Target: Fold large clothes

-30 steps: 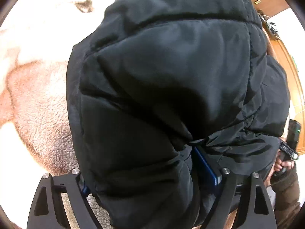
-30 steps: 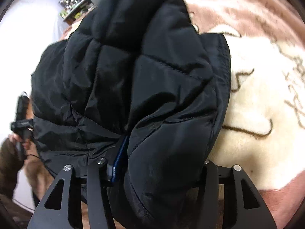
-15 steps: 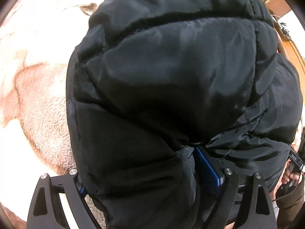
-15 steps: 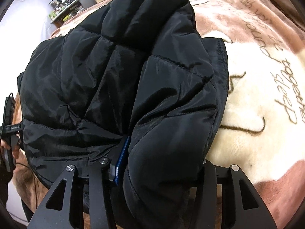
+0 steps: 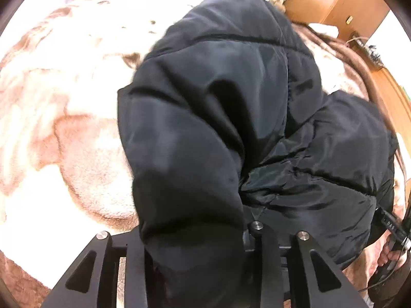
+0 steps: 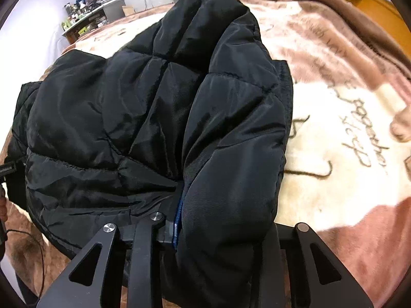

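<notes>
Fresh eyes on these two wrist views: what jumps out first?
A bulky black puffer jacket fills both views, bunched between each gripper's fingers; the left gripper and right gripper are both closing on its padding. Under it lies a plush cream-and-pink blanket with brown script lettering at the right of the right wrist view. A wooden cabinet shows top right in the left view.

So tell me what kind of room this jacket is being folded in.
Most likely a bedroom at home. The black puffer jacket lies on a plush pink and cream blanket spread like bedding, with wooden furniture beyond it and a cluttered shelf against the far wall.
</notes>
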Tool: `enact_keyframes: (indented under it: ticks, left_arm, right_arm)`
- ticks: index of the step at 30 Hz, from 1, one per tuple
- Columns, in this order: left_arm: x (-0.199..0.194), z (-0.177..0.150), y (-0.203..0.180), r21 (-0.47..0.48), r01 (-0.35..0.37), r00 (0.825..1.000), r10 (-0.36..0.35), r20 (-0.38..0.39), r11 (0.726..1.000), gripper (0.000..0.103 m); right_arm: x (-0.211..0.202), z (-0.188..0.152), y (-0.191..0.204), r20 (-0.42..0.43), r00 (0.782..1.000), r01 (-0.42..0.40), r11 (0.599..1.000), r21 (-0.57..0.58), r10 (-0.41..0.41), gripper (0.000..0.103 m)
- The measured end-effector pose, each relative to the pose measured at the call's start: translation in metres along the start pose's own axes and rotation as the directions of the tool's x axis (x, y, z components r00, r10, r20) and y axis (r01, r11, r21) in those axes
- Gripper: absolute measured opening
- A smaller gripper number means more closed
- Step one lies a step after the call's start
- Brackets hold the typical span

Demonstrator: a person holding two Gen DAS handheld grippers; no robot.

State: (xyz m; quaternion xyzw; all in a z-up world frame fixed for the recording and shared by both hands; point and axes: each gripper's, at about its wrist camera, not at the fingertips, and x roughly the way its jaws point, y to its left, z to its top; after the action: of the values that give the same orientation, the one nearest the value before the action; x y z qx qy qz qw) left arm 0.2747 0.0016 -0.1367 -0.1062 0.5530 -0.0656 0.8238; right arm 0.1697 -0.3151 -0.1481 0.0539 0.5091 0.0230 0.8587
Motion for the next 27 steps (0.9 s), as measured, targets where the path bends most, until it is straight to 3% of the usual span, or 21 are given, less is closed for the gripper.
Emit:
enact_keyframes:
  ticks: [7, 14, 21, 27]
  left_arm:
    - [-0.032, -0.008, -0.010, -0.008, 0.047, 0.998, -0.047, 0.050, 0.999, 0.031]
    - [-0.070, -0.016, 0.017, -0.020, 0.099, 0.989, -0.096, 0.115, 0.995, 0.031]
    - [-0.101, -0.017, 0.063, -0.053, 0.114, 0.976, -0.102, 0.195, 0.992, 0.031]
    - [-0.143, -0.018, 0.109, -0.081, 0.091, 0.967, -0.069, 0.246, 0.993, 0.031]
  right_arm:
    - [-0.035, -0.003, 0.008, 0.070, 0.997, 0.024, 0.999, -0.021, -0.023, 0.026]
    - [-0.072, -0.010, 0.014, 0.153, 0.988, 0.012, 0.999, -0.031, -0.007, 0.024]
    - [-0.095, -0.008, 0.037, 0.229, 0.973, -0.019, 0.997, -0.069, 0.035, 0.023]
    - [-0.087, 0.013, 0.086, 0.247, 0.965, -0.058, 0.992, -0.112, 0.084, 0.023]
